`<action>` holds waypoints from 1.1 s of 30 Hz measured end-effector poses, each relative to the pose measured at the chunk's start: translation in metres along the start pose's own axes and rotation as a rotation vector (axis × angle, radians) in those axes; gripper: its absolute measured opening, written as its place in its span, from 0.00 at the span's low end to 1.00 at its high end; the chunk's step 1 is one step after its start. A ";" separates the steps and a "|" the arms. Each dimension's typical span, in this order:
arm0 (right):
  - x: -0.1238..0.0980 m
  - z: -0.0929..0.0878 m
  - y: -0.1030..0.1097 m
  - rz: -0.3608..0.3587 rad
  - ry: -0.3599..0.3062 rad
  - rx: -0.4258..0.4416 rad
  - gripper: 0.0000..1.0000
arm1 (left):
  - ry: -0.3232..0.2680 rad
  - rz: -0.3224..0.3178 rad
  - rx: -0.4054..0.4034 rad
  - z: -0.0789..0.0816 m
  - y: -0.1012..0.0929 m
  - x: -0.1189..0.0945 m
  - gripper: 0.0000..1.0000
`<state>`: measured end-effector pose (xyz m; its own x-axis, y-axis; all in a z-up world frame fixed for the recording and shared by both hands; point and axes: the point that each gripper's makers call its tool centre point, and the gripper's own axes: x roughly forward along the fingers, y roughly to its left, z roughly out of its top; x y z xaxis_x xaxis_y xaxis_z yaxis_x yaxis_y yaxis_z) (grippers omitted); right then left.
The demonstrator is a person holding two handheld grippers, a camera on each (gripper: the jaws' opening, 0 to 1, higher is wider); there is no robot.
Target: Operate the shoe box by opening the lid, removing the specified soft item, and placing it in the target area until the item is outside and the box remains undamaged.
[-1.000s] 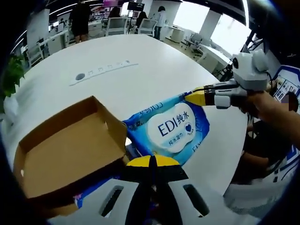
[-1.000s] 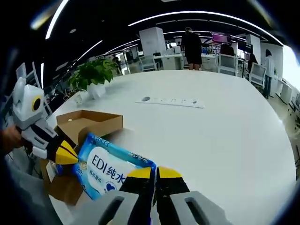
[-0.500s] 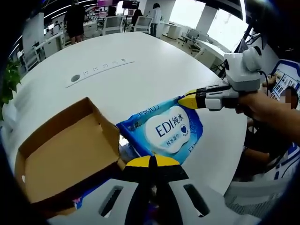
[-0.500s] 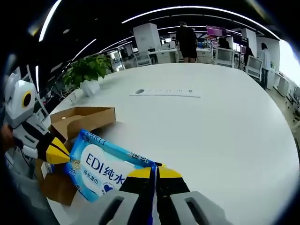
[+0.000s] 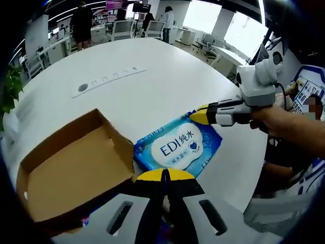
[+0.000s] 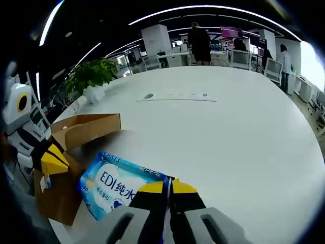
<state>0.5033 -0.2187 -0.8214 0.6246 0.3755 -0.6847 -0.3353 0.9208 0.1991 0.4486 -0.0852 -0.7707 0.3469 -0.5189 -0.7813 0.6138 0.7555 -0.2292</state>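
- Right gripper (image 6: 168, 184): jaws closed, pinching one edge of the wipes pack (image 5: 179, 147).
- Pack lies on the white table (image 5: 152, 76), beside the open shoe box (image 5: 71, 162).
- Left gripper (image 5: 165, 175): jaws together, holding nothing visible.

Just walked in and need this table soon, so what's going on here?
A person is working with two hand-held tongs on a white table. The right tongs are shut on the edge of a blue pack of wet wipes, which lies beside an open cardboard box, outside it. The left tongs are closed, close to the pack, at the box's corner; whether they grip anything is unclear. A potted plant stands further back.
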 end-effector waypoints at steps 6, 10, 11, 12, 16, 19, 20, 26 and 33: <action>0.002 -0.003 -0.003 0.000 -0.003 0.047 0.00 | -0.050 -0.014 0.004 0.011 -0.004 -0.005 0.00; 0.001 -0.004 -0.004 0.003 -0.005 0.060 0.01 | -0.071 -0.020 0.018 0.014 -0.006 -0.010 0.00; 0.001 -0.004 -0.004 0.005 -0.005 0.063 0.02 | -0.075 -0.019 0.019 0.014 -0.005 -0.012 0.00; 0.000 -0.004 -0.004 0.005 -0.004 0.064 0.02 | -0.076 -0.020 0.020 0.014 -0.005 -0.013 0.00; -0.003 -0.004 -0.004 0.001 -0.007 0.044 0.04 | -0.083 -0.022 0.025 0.013 -0.003 -0.018 0.02; -0.007 -0.003 -0.006 -0.001 -0.009 0.027 0.05 | -0.090 -0.019 0.031 0.013 -0.001 -0.023 0.04; -0.008 -0.003 -0.006 0.000 -0.011 0.026 0.05 | -0.093 -0.018 0.033 0.012 0.000 -0.025 0.04; -0.017 0.001 -0.007 -0.003 -0.022 -0.001 0.07 | -0.104 -0.010 0.040 0.009 0.004 -0.034 0.07; -0.030 0.003 -0.004 0.000 -0.026 -0.044 0.10 | -0.114 -0.007 0.046 0.005 0.010 -0.046 0.09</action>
<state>0.4881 -0.2335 -0.7997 0.6429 0.3783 -0.6660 -0.3650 0.9158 0.1677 0.4423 -0.0559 -0.7345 0.4188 -0.5684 -0.7082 0.6478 0.7335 -0.2056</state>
